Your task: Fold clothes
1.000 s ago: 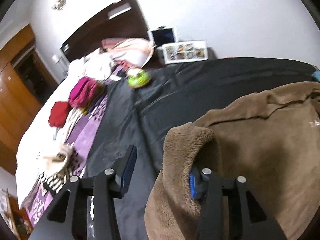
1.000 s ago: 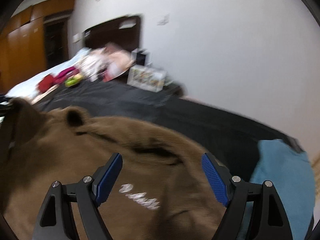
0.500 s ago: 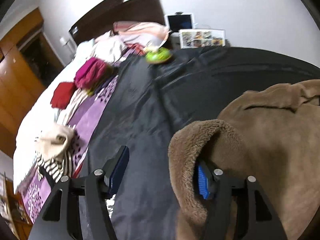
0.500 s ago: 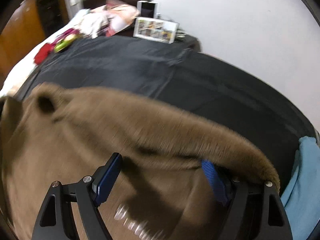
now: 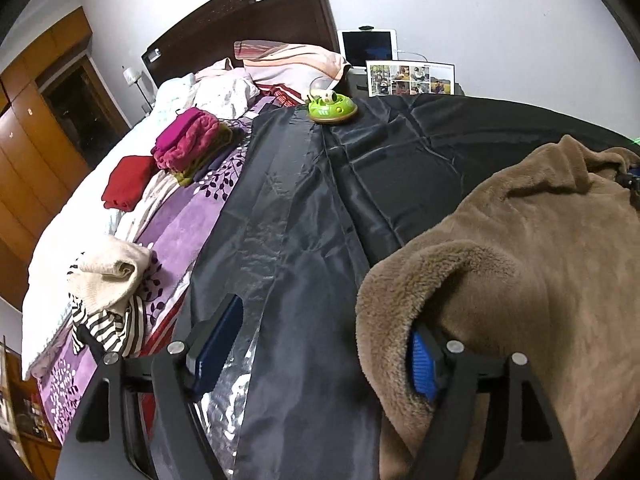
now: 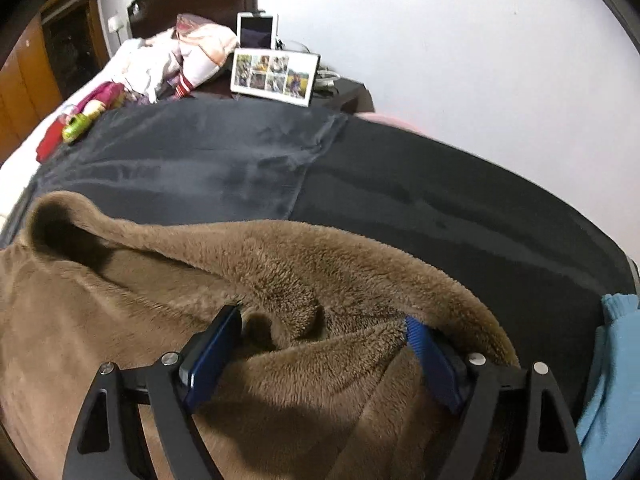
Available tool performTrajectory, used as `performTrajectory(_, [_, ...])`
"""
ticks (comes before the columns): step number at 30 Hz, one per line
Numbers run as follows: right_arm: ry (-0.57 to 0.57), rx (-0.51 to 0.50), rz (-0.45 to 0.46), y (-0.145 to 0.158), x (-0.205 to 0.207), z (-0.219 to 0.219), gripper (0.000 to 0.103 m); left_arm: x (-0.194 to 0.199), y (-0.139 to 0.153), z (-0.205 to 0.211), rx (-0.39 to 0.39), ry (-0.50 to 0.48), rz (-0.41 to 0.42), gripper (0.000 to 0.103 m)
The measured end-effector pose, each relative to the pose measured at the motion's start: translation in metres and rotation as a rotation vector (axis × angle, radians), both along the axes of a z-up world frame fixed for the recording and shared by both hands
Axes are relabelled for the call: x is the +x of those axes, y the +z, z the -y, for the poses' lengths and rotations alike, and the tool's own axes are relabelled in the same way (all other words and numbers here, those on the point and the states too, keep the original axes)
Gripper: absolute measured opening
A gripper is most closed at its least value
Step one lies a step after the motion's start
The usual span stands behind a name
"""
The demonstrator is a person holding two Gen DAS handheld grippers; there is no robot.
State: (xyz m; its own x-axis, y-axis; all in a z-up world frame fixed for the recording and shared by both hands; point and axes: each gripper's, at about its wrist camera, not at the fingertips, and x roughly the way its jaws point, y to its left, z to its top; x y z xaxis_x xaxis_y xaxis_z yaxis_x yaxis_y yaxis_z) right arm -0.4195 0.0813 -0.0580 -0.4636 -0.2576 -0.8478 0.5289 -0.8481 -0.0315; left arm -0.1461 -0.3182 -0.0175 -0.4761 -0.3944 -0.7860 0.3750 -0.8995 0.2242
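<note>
Brown fleece garment [image 5: 540,248] lies on black sheet [image 5: 320,200] — left claw [image 5: 320,354] just opening, right claw [image 6: 322,346] released.

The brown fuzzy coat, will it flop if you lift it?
Probably. The brown fuzzy coat already sags in soft folds over the right tool, so it looks floppy. Its thick pile suggests it is bulky and grips rather than slips.

Left hand-held gripper [image 5: 320,352] just opened wide; right hand-held gripper [image 6: 320,344] also spread, both tilted downward.
</note>
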Motion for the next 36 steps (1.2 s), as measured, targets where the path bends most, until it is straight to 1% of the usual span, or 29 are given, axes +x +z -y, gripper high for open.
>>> performTrajectory(2, [0.016,-0.018,-0.007,0.008,0.010,-0.003,0.086,0.006,0.002,-0.001,0.005,0.004,-0.005,0.079])
performTrajectory(5, [0.049,-0.013,-0.016,0.013,0.030,-0.006,0.086,0.016,0.004,-0.005,0.015,-0.003,-0.012,0.079])
performTrajectory(7, [0.072,-0.010,-0.018,0.015,0.045,-0.009,0.086,0.024,0.005,-0.008,0.050,-0.009,-0.020,0.079])
performTrajectory(8, [0.088,-0.015,-0.015,0.015,0.055,-0.011,0.086,0.028,0.004,-0.008,0.073,-0.011,-0.022,0.079])
performTrajectory(12, [0.127,-0.020,-0.005,0.007,0.082,-0.012,0.086,0.050,0.001,-0.013,0.208,-0.034,-0.046,0.079])
performTrajectory(17, [0.175,-0.002,-0.028,0.001,0.112,-0.007,0.086,0.068,-0.009,-0.029,0.350,-0.083,-0.062,0.080])
performTrajectory(21, [0.206,0.024,-0.066,-0.001,0.130,-0.003,0.086,0.063,-0.022,-0.045,0.466,-0.116,-0.063,0.081])
performTrajectory(23, [0.216,0.036,-0.087,-0.001,0.139,-0.002,0.086,0.059,-0.030,-0.052,0.494,-0.111,-0.058,0.081])
performTrajectory(24, [0.221,0.042,-0.097,-0.001,0.142,-0.003,0.086,0.058,-0.033,-0.053,0.498,-0.108,-0.050,0.079])
performTrajectory(25, [0.225,0.048,-0.107,0.000,0.146,-0.003,0.086,0.056,-0.036,-0.055,0.484,-0.099,-0.043,0.060])
performTrajectory(26, [0.228,0.052,-0.113,-0.001,0.150,-0.005,0.086,0.054,-0.038,-0.056,0.453,-0.096,-0.027,0.046])
performTrajectory(27, [0.231,0.058,-0.118,-0.001,0.154,-0.008,0.086,0.055,-0.038,-0.055,0.422,-0.095,-0.017,0.025])
performTrajectory(28, [0.232,0.064,-0.119,-0.003,0.156,-0.011,0.086,0.055,-0.038,-0.054,0.391,-0.094,-0.007,0.022])
performTrajectory(30, [0.233,0.073,-0.117,-0.004,0.159,-0.016,0.086,0.058,-0.032,-0.047,0.285,-0.084,0.005,0.018])
performTrajectory(33, [0.220,0.075,-0.113,-0.007,0.158,-0.023,0.086,0.065,-0.019,-0.034,0.054,-0.034,0.038,0.017])
performTrajectory(36, [0.198,0.052,-0.107,-0.006,0.155,-0.029,0.086,0.068,-0.010,-0.019,-0.177,0.024,0.088,0.017])
